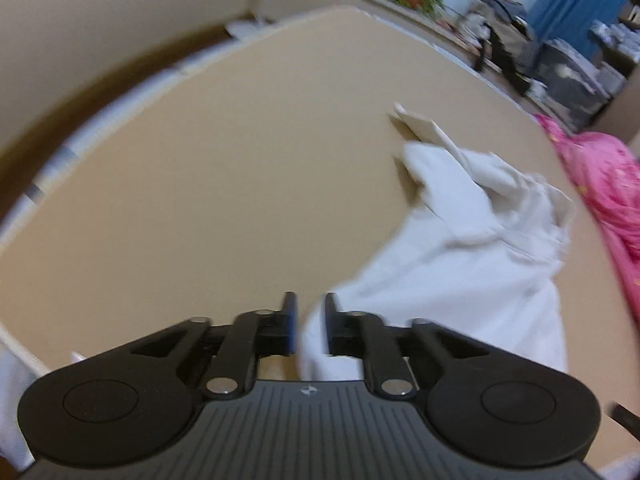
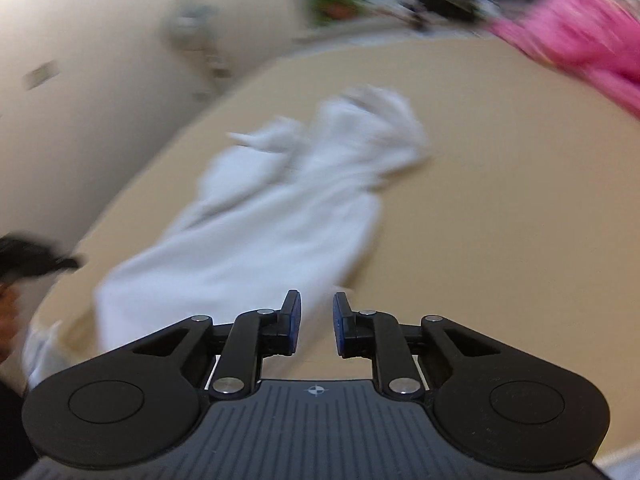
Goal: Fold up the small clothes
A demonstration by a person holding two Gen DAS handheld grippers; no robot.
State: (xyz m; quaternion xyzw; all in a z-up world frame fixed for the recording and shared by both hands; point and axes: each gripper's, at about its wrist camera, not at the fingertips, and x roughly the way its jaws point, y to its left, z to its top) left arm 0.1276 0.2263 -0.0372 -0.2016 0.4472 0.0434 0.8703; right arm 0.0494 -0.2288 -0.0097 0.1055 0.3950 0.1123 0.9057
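now, garment: white cloth [image 2: 256, 216] crumpled on tan table [image 1: 200, 160]
left gripper [image 1: 310, 320]: jaws apart, empty
right gripper [image 2: 316, 320]: jaws apart, empty

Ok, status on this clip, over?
Left hand-held gripper and right hand-held gripper open, empty. White garment bunched on tan table, unfolded. Nothing blocking.

Soft, even indoor light falls on the tan table [image 1: 224, 184], warm in tone and without glare; a dark shadow band runs just beyond its far left rim. Fisheye distortion bows that rim into an arc. The left wrist view is mildly smeared; the right wrist view is heavily motion-blurred, the white garment [image 2: 256, 224] on the table streaked.
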